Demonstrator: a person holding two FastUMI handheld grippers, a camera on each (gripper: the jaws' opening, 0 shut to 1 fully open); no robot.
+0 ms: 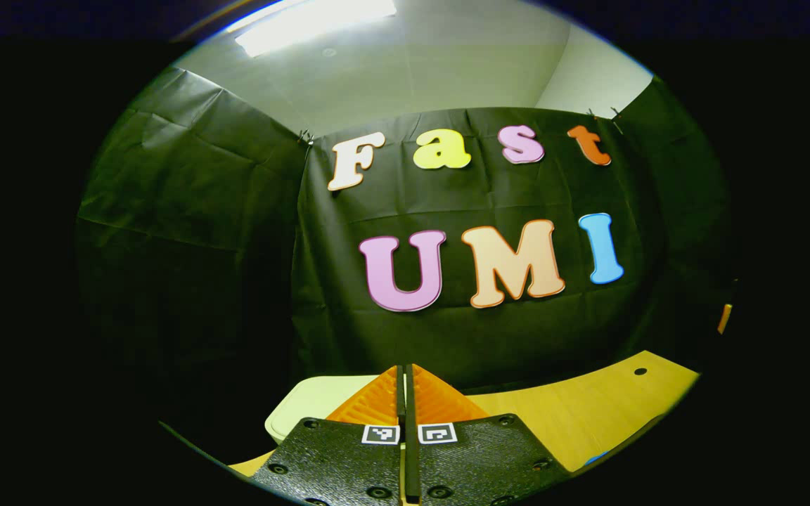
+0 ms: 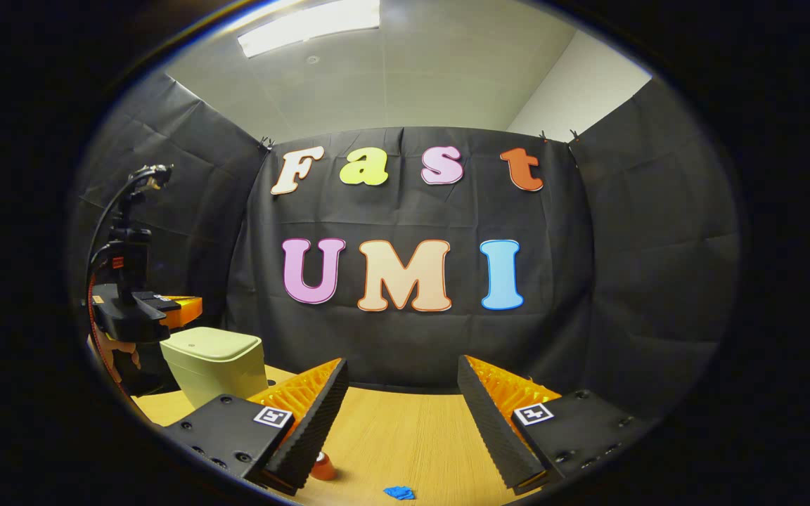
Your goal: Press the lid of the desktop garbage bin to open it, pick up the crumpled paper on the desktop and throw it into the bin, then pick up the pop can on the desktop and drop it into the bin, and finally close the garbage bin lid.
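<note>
The pale green bin (image 2: 215, 365) stands at the table's left with its lid down. In the left gripper view its lid (image 1: 306, 407) lies just under and left of my left gripper (image 1: 405, 370), which is shut with nothing between its fingers. The right gripper view shows that left gripper (image 2: 178, 306) hovering over the bin's top, held by a hand (image 2: 120, 355). My right gripper (image 2: 402, 369) stands open above the table. Below it lie the blue crumpled paper (image 2: 399, 493) and an orange-red pop can (image 2: 323, 467), partly hidden behind one finger.
The wooden table (image 2: 391, 436) runs back to the black cloth wall. A cable (image 2: 106, 211) rises from the left gripper. The table's right part (image 1: 588, 407) has a small hole (image 1: 640, 371) near its far corner.
</note>
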